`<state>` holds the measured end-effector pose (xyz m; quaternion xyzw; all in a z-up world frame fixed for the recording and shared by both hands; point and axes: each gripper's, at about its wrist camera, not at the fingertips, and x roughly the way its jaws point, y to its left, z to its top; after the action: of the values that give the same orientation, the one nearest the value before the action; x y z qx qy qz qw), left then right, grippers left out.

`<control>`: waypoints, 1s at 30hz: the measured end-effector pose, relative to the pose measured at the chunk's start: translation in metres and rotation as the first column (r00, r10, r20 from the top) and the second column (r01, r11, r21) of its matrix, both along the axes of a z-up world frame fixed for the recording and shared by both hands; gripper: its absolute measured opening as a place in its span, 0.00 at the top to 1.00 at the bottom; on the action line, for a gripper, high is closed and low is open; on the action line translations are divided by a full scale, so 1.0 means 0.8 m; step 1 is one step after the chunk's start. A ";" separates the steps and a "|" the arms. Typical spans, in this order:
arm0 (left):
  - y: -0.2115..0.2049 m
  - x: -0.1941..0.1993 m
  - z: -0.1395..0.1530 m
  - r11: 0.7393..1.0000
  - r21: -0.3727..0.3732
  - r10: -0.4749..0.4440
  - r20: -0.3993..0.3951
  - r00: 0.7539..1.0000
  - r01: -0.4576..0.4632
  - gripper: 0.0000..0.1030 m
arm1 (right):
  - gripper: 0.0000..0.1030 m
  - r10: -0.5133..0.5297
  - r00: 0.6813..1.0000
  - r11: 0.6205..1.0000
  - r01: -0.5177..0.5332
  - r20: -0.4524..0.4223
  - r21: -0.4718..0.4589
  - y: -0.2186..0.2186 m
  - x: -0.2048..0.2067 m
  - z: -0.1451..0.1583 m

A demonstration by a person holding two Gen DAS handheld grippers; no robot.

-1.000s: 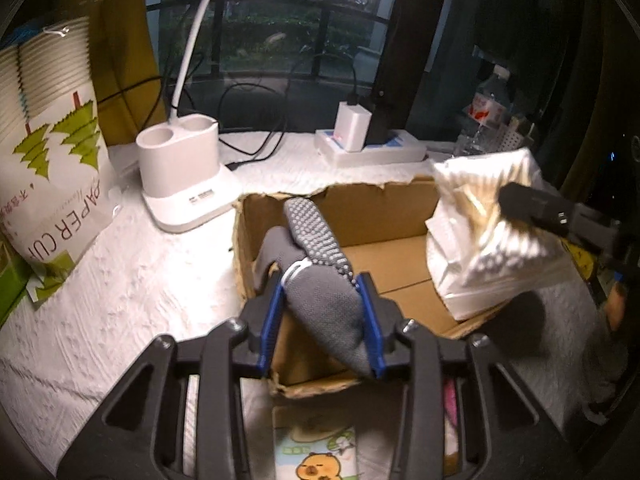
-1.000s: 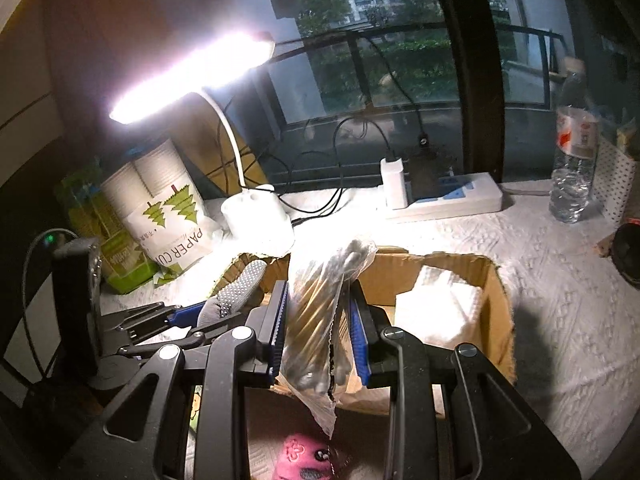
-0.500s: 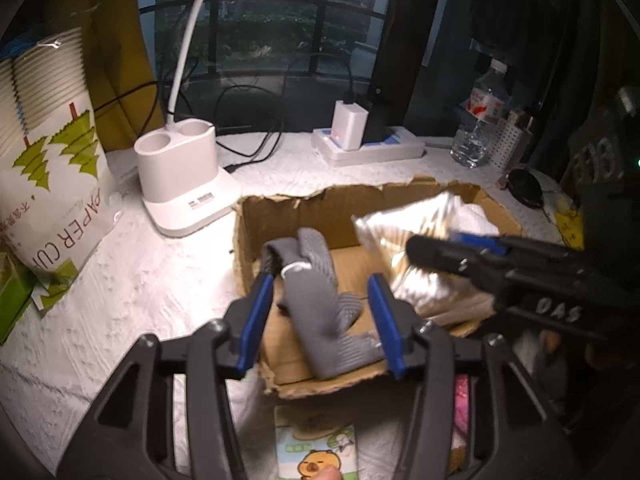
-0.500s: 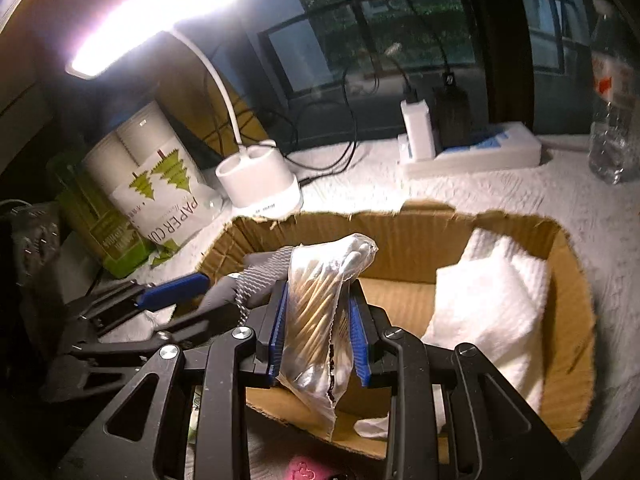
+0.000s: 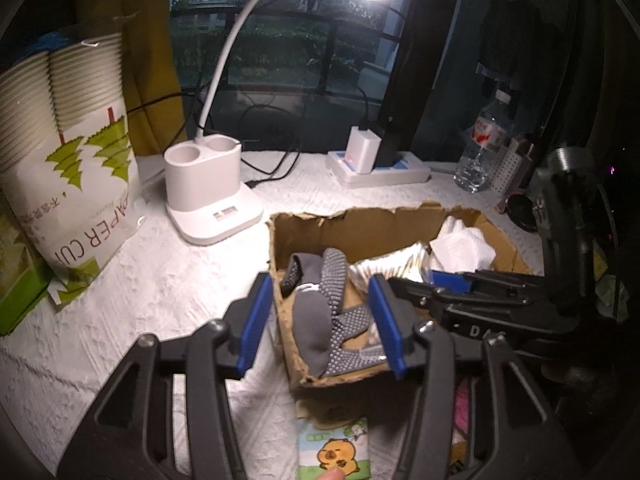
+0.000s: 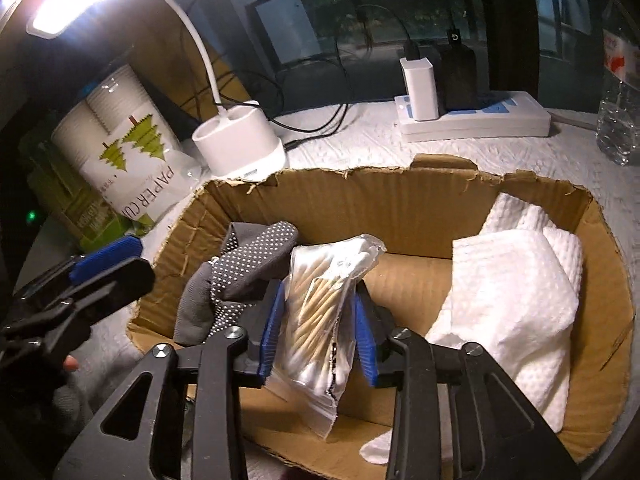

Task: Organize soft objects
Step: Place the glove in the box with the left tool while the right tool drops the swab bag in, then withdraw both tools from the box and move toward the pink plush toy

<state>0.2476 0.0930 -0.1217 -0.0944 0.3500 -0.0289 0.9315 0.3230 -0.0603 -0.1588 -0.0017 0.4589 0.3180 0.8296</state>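
A torn cardboard box (image 5: pixel 360 216) stands on the white table cover. A grey dotted glove (image 5: pixel 320 320) lies loose in the box's left end. My left gripper (image 5: pixel 320 300) hangs open over it, both blue pads clear of the fabric. In the right wrist view a clear bag of cotton swabs (image 6: pixel 320 312) stands on the box floor, leaning beside the glove (image 6: pixel 248 264). My right gripper (image 6: pixel 319 292) straddles the bag and its jaws are opening, with a gap at the right pad. Folded white paper towel (image 6: pixel 512 280) fills the box's right end.
A white desk lamp base (image 5: pixel 208 188) and a pack of paper cups (image 5: pixel 68 160) stand left of the box. A power strip (image 5: pixel 380 168) and a water bottle (image 5: pixel 484 148) sit behind it. A cartoon-printed packet (image 5: pixel 336 452) lies in front of it.
My left gripper opened and the grey glove dropped into the box. My right gripper came down into the box with the swab bag, and its jaws have widened.
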 end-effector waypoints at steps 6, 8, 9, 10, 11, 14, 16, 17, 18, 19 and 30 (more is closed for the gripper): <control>0.001 -0.012 0.010 1.000 -0.016 0.014 0.021 1.000 -0.014 0.34 | 0.41 -0.004 0.999 1.000 0.005 0.041 -0.011 -0.003 -0.009 0.016; 0.001 -0.018 0.014 0.999 -0.031 0.017 0.037 0.999 -0.016 0.22 | 0.41 -0.006 0.998 1.000 0.006 0.067 -0.012 -0.006 -0.014 0.026; 0.001 -0.023 0.017 0.999 -0.035 0.019 0.045 0.999 -0.018 0.22 | 0.41 -0.007 0.996 1.000 0.008 0.084 -0.011 -0.008 -0.018 0.033; 0.000 -0.026 0.020 0.999 -0.034 0.020 0.050 0.999 -0.019 0.22 | 0.41 -0.009 0.995 1.000 0.010 0.096 -0.012 -0.010 -0.022 0.038; -0.002 -0.029 0.022 0.999 -0.032 0.020 0.055 0.998 -0.018 0.22 | 0.41 -0.010 0.994 1.000 0.012 0.109 -0.012 -0.012 -0.025 0.043; -0.006 -0.039 0.028 0.999 -0.033 0.020 0.070 0.997 -0.018 0.22 | 0.41 -0.015 0.990 1.000 0.016 0.138 -0.012 -0.018 -0.038 0.059; -0.009 -0.045 0.031 0.999 -0.033 0.017 0.075 0.997 -0.014 0.22 | 0.41 -0.017 0.987 1.000 0.019 0.159 -0.012 -0.023 -0.049 0.070; -0.011 -0.048 0.033 0.999 -0.035 0.012 0.075 0.997 -0.010 0.22 | 0.41 -0.018 0.985 1.000 0.021 0.169 -0.012 -0.026 -0.055 0.075; -0.013 -0.052 0.036 0.999 -0.034 0.009 0.079 0.997 -0.006 0.22 | 0.41 -0.021 0.984 1.000 0.023 0.177 -0.011 -0.028 -0.060 0.079; -0.015 -0.054 0.037 0.999 -0.034 0.008 0.083 0.997 -0.005 0.22 | 0.41 -0.023 0.983 1.000 0.025 0.182 -0.010 -0.031 -0.065 0.082; -0.028 -0.102 0.062 0.999 -0.037 0.009 0.134 0.991 -0.004 0.22 | 0.41 -0.058 0.967 0.998 0.059 0.248 0.003 -0.063 -0.125 0.116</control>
<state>0.1663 0.0704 -0.0721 -0.1102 0.2856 -0.0387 0.9512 0.2230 -0.1109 -0.0661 -0.0295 0.3524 0.2896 0.8894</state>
